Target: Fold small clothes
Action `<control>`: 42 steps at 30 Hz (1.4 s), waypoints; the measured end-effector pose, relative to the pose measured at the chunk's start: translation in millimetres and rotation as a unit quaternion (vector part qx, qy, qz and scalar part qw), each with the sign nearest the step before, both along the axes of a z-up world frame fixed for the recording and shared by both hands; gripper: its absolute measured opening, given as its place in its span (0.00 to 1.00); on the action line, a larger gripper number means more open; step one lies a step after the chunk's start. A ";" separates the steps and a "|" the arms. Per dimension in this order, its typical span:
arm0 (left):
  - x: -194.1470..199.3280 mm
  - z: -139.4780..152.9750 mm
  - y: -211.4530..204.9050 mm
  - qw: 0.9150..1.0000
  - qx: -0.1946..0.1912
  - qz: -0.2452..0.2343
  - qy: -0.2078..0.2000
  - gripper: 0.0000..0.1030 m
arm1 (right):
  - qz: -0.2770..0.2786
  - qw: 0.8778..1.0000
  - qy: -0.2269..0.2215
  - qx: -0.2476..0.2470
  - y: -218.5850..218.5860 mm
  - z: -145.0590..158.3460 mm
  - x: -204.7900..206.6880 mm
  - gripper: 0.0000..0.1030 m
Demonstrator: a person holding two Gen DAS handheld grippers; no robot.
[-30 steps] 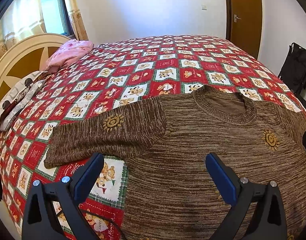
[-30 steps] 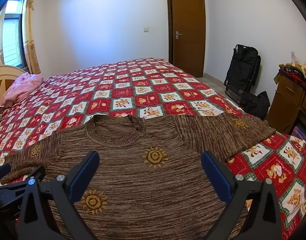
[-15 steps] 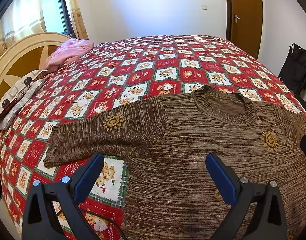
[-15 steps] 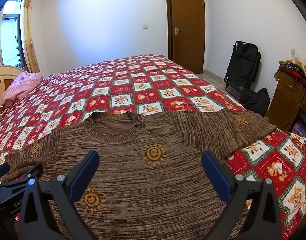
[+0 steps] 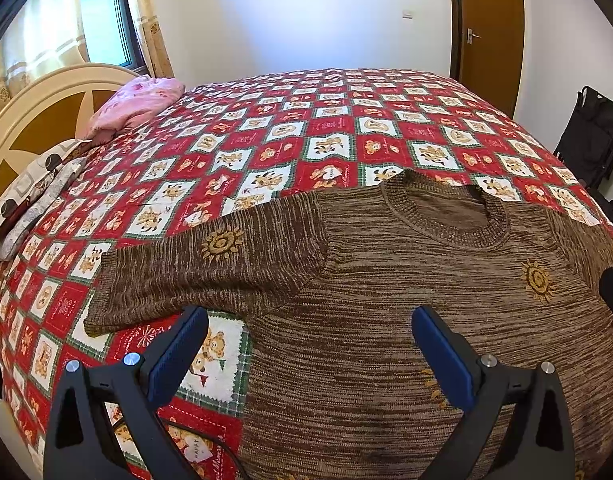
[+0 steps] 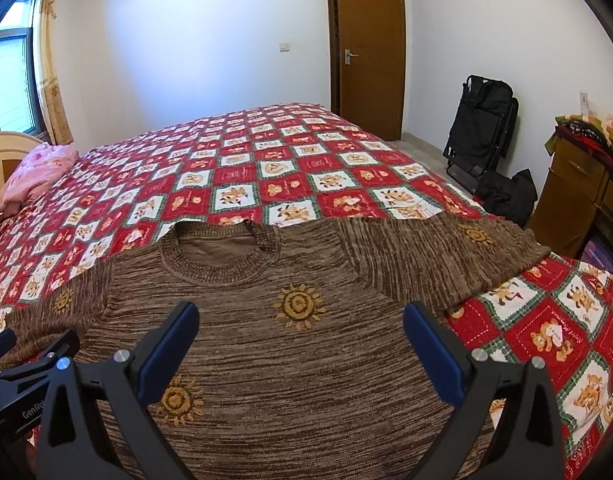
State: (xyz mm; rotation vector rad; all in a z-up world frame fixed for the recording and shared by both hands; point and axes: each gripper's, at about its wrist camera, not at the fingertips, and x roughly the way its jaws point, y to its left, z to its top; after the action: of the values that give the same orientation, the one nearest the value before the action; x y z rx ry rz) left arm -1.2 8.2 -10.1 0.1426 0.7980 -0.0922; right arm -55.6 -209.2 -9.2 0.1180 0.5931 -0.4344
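Observation:
A brown marled knit sweater with yellow sun motifs lies flat, face up, on the bed, its collar toward the far side and both sleeves spread out. Its left sleeve reaches toward the headboard; its right sleeve reaches toward the bed's right edge. My left gripper hovers open above the sweater's left side by the armpit, holding nothing. My right gripper hovers open above the chest, also empty. The left gripper's black body shows at the lower left of the right wrist view.
The bed carries a red, white and green patchwork quilt. A pink bundle and folded cloth lie by the cream headboard. A wooden door, black folded chair, black bag and wooden dresser stand right.
The right wrist view has shifted slightly: the sweater sits a little lower and closer in frame. The left wrist view is nearly unchanged. Both grippers stay open.

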 end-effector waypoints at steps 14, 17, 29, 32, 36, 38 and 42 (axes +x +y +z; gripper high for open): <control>1.5 -4.3 -4.9 1.000 -0.006 -0.014 0.007 0.99 | -0.019 1.000 -0.007 -0.020 -13.9 9.9 -3.1 1.00; 3.3 -5.7 -7.6 1.000 -0.008 -0.022 0.010 0.99 | -0.050 0.998 -0.005 -0.033 -38.4 15.1 -7.4 1.00; 13.7 -10.4 -18.6 0.999 -0.003 -0.043 0.011 0.99 | -0.216 0.973 0.062 0.056 -239.5 22.5 -29.4 0.75; 23.5 -11.5 -16.2 0.999 0.014 -0.032 0.010 0.99 | -0.267 0.957 0.084 0.078 -288.8 14.8 -34.7 0.75; 34.2 -4.5 -3.5 1.000 0.008 -0.013 0.005 0.99 | -0.283 0.943 0.124 0.125 -323.4 -5.6 -34.4 0.68; 37.5 -2.2 2.2 1.000 0.009 -0.004 0.003 0.99 | -0.296 0.934 0.139 0.146 -330.8 -15.5 -35.1 0.65; 42.3 -5.4 9.4 1.000 0.011 0.010 0.009 0.99 | -0.301 0.933 0.163 0.110 -324.6 -18.2 -23.5 0.57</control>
State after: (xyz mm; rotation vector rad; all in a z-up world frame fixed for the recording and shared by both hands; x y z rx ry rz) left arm 41.1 17.5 -15.6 0.1544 0.8174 -0.0664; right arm -79.1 -533.8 -27.4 0.4566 0.9359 -0.9967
